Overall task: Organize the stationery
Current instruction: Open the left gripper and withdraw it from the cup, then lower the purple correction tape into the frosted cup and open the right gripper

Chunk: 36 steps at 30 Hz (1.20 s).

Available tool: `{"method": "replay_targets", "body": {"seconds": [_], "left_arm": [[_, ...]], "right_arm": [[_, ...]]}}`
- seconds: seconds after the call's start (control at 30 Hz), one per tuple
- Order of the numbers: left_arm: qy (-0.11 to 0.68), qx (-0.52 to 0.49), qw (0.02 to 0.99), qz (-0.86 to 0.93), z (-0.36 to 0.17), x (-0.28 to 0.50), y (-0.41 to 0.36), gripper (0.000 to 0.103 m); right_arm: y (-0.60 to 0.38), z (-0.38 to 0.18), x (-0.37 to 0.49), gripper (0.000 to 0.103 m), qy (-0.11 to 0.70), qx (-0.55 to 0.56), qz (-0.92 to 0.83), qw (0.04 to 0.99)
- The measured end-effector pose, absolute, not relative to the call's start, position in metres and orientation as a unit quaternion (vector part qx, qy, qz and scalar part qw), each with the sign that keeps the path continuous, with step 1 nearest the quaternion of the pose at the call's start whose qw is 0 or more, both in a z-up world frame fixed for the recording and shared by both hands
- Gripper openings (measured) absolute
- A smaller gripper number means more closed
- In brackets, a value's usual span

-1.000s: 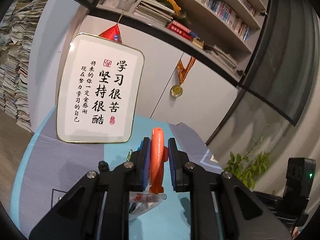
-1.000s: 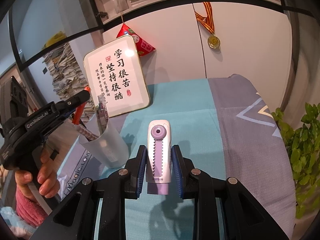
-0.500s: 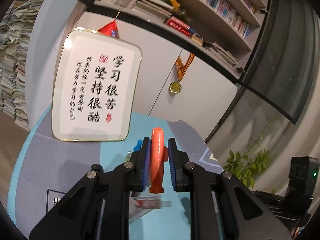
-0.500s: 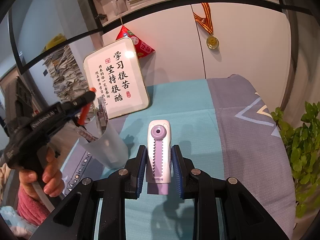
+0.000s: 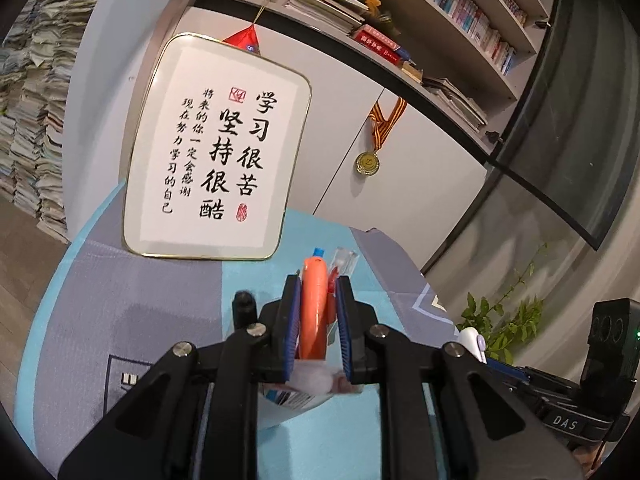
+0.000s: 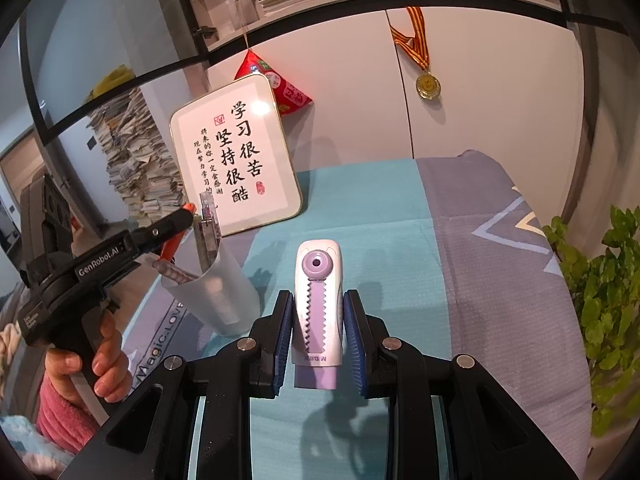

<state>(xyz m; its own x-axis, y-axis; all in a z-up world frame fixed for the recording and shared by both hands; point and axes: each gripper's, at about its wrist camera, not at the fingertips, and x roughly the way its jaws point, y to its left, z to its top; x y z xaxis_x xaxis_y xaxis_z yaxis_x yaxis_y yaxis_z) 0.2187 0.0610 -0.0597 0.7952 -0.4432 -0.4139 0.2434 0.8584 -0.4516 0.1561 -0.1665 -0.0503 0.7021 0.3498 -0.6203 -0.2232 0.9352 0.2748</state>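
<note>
Orange pen (image 5: 311,312) pinched upright between the left tongs (image 5: 317,320), lower end just over the mouth of the frosted cup (image 6: 218,292), other pens (image 6: 209,222) already leaning inside. Purple-and-white correction tape (image 6: 318,300) clamped in the right tongs (image 6: 318,320), well right of the cup, above the counter (image 6: 372,208). To finish cleanly, judged best: kept the pen vertical, lowered inside the rim clear of the leaning pens, then eased the grip open; risked tipping the light cup otherwise.
</note>
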Motion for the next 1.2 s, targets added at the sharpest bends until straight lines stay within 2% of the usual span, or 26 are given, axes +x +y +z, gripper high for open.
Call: {"method": "replay_targets", "body": {"seconds": [0.13,0.23,0.6,0.73,1.2], "left_arm": [[0.259,-0.192,0.927,-0.19,-0.057,0.215,0.062,0.028],[0.251,-0.186,0.932,-0.186,-0.053,0.21,0.063,0.031],[0.233,-0.171,0.943,-0.167,-0.048,0.182,0.076,0.032],[0.23,-0.149,0.949,-0.154,-0.05,0.167,0.079,0.035],[0.265,-0.102,0.949,-0.139,-0.081,0.135,0.085,0.037]], "right_arm": [[-0.164,-0.05,0.156,0.027,0.355,0.086,0.158,0.917],[-0.16,-0.049,0.157,0.027,0.356,0.084,0.159,0.917],[-0.14,-0.039,0.159,0.027,0.348,0.071,0.179,0.917],[-0.126,-0.032,0.162,0.027,0.344,0.067,0.197,0.916],[-0.069,-0.014,0.188,0.027,0.321,0.05,0.237,0.916]]}}
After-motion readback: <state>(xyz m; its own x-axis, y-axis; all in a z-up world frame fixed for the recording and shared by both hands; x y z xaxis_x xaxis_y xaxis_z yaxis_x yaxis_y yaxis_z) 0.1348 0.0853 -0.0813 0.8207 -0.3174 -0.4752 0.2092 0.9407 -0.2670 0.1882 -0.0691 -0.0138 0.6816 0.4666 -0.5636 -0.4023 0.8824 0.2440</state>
